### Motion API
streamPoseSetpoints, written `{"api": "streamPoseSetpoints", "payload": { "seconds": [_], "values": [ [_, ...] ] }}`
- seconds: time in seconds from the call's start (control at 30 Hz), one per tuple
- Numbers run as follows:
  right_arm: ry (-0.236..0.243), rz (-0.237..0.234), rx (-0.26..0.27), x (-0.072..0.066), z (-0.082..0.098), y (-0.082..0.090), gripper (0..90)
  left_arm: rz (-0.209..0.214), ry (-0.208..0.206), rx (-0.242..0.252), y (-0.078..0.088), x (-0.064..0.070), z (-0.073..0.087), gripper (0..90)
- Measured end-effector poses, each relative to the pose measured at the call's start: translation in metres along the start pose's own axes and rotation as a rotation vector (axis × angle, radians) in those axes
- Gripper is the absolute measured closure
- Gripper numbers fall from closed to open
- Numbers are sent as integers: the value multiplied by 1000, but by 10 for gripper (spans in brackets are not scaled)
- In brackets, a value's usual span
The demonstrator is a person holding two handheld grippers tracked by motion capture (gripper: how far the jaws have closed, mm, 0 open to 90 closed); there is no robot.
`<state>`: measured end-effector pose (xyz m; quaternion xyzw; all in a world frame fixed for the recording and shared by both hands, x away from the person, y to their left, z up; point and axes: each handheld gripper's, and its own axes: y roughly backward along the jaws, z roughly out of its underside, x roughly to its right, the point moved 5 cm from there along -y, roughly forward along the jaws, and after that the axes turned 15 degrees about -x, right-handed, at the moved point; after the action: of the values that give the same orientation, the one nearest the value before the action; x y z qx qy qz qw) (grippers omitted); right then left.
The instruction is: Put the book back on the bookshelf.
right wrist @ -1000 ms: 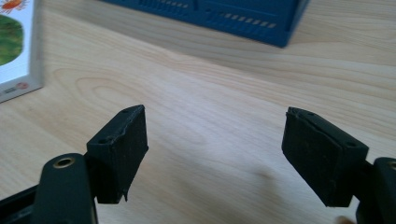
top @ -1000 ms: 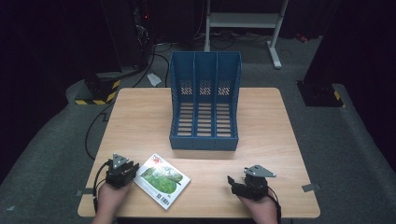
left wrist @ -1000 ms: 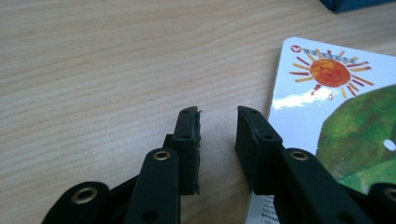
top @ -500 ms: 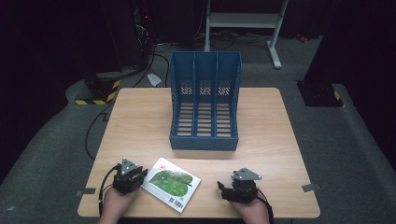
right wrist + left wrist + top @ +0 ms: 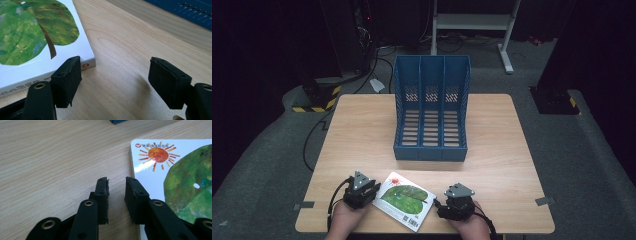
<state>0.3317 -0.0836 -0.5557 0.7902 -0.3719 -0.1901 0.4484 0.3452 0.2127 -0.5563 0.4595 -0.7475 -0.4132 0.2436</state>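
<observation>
Down at the near edge of the tabletop [image 5: 362,130] I have both grippers flanking a picture book [image 5: 404,200], which lies flat on the wood near the middle of that edge, turned at an angle to it. Its cover is white with a big green leaf and an orange sun at the corner nearest my left side.

My left gripper [image 5: 360,189] sits just beside the book's left edge, toward the near left corner of the tabletop. In the left gripper view its jaws stand only slightly apart, a narrow gap with bare wood between them and nothing held; the right-hand jaw lies right along the book's edge, with the sun [image 5: 158,155] just beyond it. I cannot tell whether that jaw touches the cover.

My right gripper [image 5: 455,201] rests just beside the book's right edge, my hand [image 5: 469,225] behind it at the near edge. In the right gripper view the jaws are spread wide over bare wood, empty, and the left-hand jaw sits against the book's near corner, by its spine.

Farther back, at the middle of the tabletop, stands a blue three-slot file rack [image 5: 431,110], well apart from both grippers and the book.
</observation>
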Motion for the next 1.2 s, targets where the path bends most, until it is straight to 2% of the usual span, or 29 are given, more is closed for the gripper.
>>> {"api": "streamPoseSetpoints", "payload": {
  "seconds": [0.23, 0.67, 1.03, 1.2],
  "values": [
    [-22, 5, 1, 5, -4, -3, 268, 2, -10, 10, -2, 6, -3, 783],
    [-78, 20, -14, 18, -13, -8, 304, 14, -29, 8, -5, 13, -7, 811],
    [-157, 65, -17, 54, -24, -13, 341, 2, -50, 27, -14, 32, -20, 805],
    [-163, 74, -21, 62, -24, -15, 334, -4, -29, 34, -16, 36, -24, 780]
  ]
}}
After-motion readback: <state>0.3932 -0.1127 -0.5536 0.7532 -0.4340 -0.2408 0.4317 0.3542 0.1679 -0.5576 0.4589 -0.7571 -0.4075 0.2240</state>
